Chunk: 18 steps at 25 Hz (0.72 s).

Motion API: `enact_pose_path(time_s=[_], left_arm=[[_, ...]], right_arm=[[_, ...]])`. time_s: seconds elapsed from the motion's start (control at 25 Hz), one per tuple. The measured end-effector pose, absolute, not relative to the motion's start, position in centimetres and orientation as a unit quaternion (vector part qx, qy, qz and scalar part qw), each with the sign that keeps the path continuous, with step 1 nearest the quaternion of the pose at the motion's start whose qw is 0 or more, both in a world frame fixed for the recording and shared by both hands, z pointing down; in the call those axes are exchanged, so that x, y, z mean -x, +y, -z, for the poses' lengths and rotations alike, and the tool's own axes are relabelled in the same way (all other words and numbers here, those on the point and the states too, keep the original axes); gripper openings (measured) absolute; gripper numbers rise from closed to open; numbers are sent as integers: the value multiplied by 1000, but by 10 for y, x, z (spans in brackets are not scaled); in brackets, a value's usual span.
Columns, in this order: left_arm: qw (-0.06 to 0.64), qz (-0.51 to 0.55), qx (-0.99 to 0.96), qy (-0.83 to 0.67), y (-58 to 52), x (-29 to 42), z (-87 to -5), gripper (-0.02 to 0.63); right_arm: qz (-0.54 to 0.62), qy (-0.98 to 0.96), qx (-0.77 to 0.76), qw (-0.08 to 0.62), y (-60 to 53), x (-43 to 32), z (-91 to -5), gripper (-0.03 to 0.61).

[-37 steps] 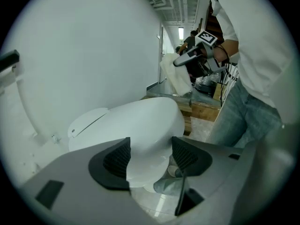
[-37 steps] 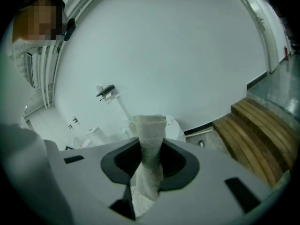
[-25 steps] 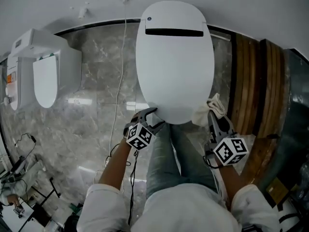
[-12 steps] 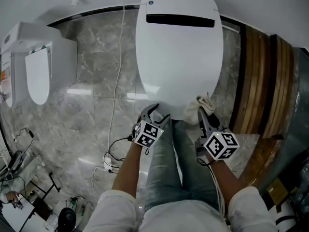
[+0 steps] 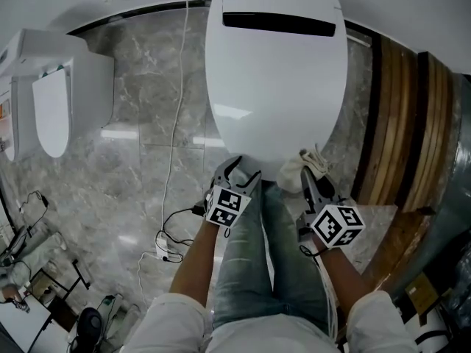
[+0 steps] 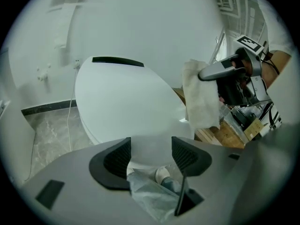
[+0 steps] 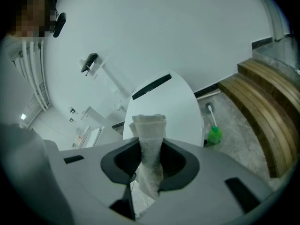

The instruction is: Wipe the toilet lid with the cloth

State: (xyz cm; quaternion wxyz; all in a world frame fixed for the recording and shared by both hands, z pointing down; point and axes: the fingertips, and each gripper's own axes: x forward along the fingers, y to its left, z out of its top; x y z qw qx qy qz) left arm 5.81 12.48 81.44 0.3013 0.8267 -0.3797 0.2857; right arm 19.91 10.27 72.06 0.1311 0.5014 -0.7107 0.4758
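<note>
A grey marble floor fills the head view, with slatted wooden steps at 3 o'clock and a second toilet at 9 o'clock. The closed white toilet lid runs from centre to 12 o'clock, glossy and bare.

At its front rim, near 6 o'clock, the person holds both tools. The left claw is spread wide and empty; only the lid's front edge and the person's trouser leg show through its gap. The right claw is clamped on the white cloth, which sticks up out of the jaws as a folded strip and sits at the lid's 5 o'clock edge, seemingly just off the surface. The wipe looks not yet begun.

The likeliest trouble is the grip. Only a narrow fold is pinched, so drag across the lid could pull the cloth free or bunch it. If the cloth folds under, hard claw tips could scrape the gloss. A white cable trails over the floor toward 7 o'clock, a snag for the feet.
</note>
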Motion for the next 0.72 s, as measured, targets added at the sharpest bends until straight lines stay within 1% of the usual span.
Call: enact_pose_path(time_s=[0.08, 0.16, 0.2, 0.24, 0.28, 0.48, 0.6, 0.72], left_arm=[[321, -276, -821, -382, 121, -57, -811, 299], [354, -236, -811, -401, 111, -53, -794, 294], [366, -211, -806, -414, 104, -50, -781, 276], [372, -188, -802, -427, 97, -46, -769, 244], [373, -168, -800, -440, 88, -42, -756, 224], [346, -110, -772, -521, 31, -10, -707, 204], [337, -127, -727, -585, -3, 23, -696, 138], [334, -157, -680, -634, -31, 56, -697, 101]], right_arm=[[-476, -708, -505, 130, 99, -199, -722, 97], [-477, -703, -511, 131, 95, -196, -721, 97], [-478, -699, -516, 127, 90, -193, -719, 97], [-478, -697, -520, 121, 84, -189, -717, 97], [-478, -697, -522, 112, 75, -182, -714, 97], [-472, -720, -500, 89, 21, -129, -697, 97], [-475, -733, -479, 91, -11, -97, -690, 97], [-498, -738, -446, 96, -39, -66, -691, 97]])
